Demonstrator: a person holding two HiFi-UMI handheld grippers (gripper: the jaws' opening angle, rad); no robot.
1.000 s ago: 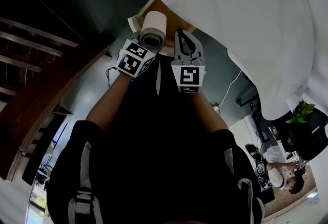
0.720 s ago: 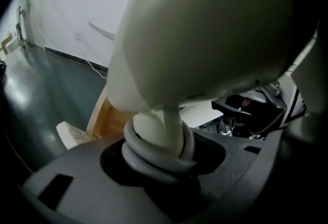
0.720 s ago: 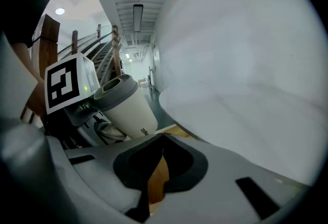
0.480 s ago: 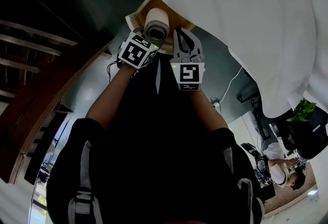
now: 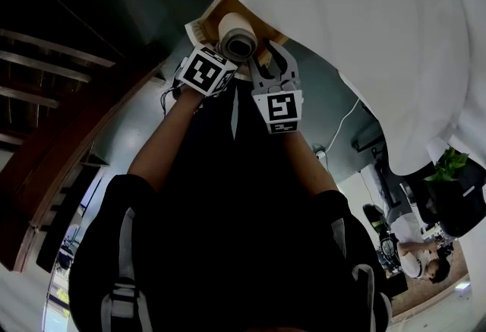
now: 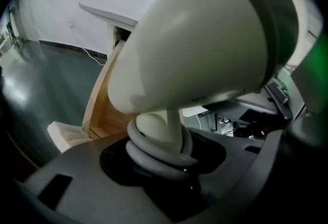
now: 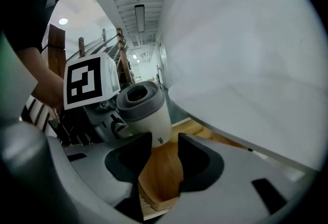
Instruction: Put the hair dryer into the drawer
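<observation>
Your left claw (image 6: 163, 159) is clamped on the dryer's (image 6: 205, 48) cord-wrapped handle, over the open wooden drawer (image 7: 159, 177) under the white tabletop (image 7: 246, 54). Your right claw (image 7: 165, 159) has just been opening, nothing between its jaws. Dark green floor (image 6: 46, 84), wooden stairs (image 5: 45, 95) to your left.

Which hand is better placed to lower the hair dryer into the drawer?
Left. The left gripper clamps the hair dryer over the open drawer; the right gripper has just been opening its jaws, nothing between them.
</observation>
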